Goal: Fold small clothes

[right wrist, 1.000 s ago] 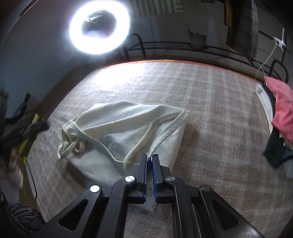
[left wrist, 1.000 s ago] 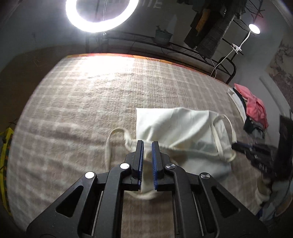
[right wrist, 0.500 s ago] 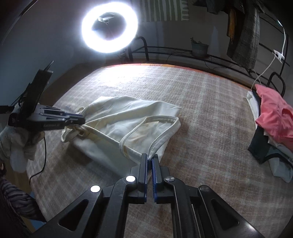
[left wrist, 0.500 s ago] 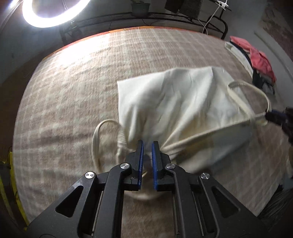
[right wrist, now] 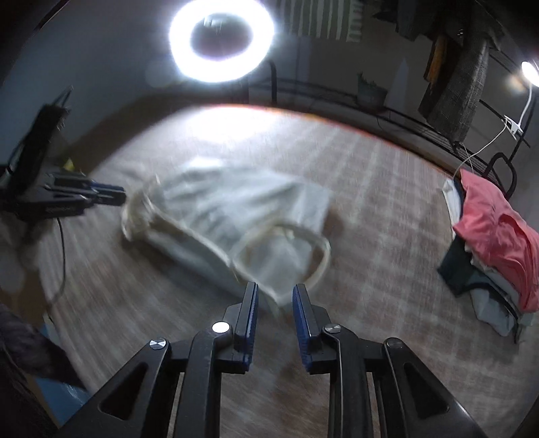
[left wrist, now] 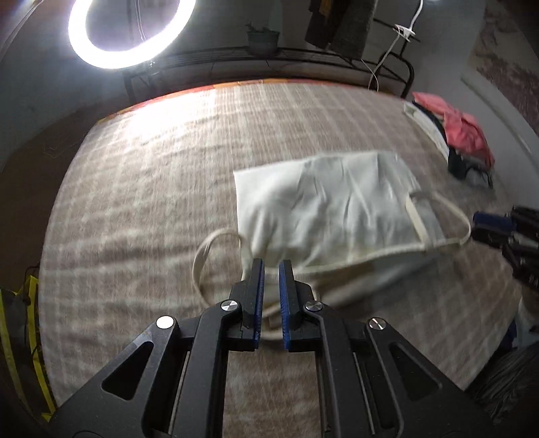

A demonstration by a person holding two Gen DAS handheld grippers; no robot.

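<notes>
Your right gripper (right wrist: pixel 274 303) has just been opening, releasing the cream top (left wrist: pixel 323 205) mid-bed, while your left gripper (left wrist: pixel 271 279) clamps its strap; release next.

Big ring light (left wrist: pixel 129 32) glaring at the top left of the left wrist view, top middle in the right one. Black metal rack (left wrist: pixel 303 62) runs along the back with a potted plant (left wrist: pixel 262 38) on it. Dark clothes (left wrist: pixel 340 23) hang at the upper right, and a clip lamp (right wrist: pixel 529 72) glows far right.
</notes>
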